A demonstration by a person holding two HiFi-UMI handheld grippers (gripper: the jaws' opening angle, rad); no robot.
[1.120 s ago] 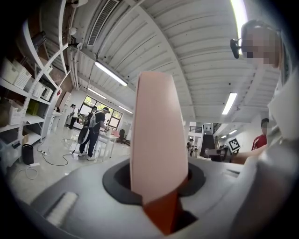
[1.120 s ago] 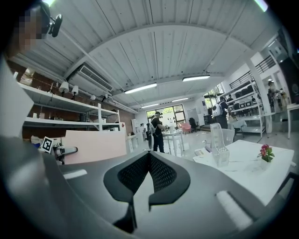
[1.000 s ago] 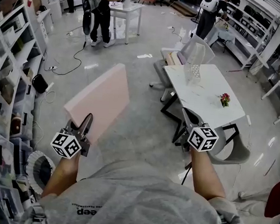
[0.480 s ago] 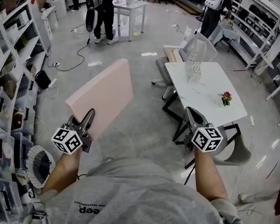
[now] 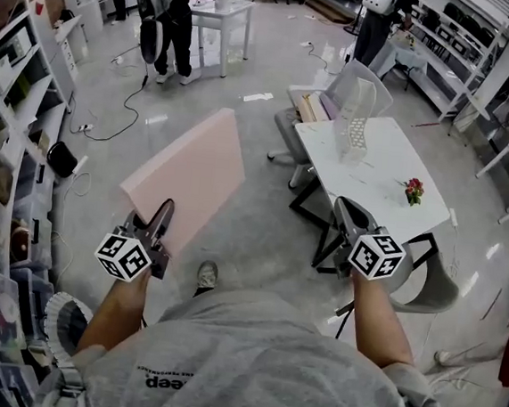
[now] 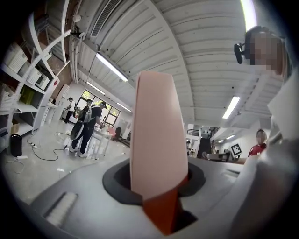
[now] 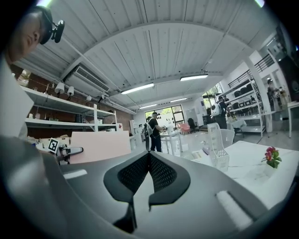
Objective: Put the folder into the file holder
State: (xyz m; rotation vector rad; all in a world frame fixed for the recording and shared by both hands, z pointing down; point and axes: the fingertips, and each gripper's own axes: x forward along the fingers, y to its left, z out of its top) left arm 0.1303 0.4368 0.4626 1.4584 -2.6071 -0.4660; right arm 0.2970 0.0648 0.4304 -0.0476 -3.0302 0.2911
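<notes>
White table [image 5: 378, 179] — file holder [image 5: 356, 118] (flower [image 5: 411, 190] too)

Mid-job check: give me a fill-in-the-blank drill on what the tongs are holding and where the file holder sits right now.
1. The left tongs are shut on the ____ folder.
2. The right tongs are shut and hold ____.
3. The file holder stands on the ____ table.
4. That table lies nearer the ____ tongs.

Missing words: pink; nothing; white; right.
</notes>
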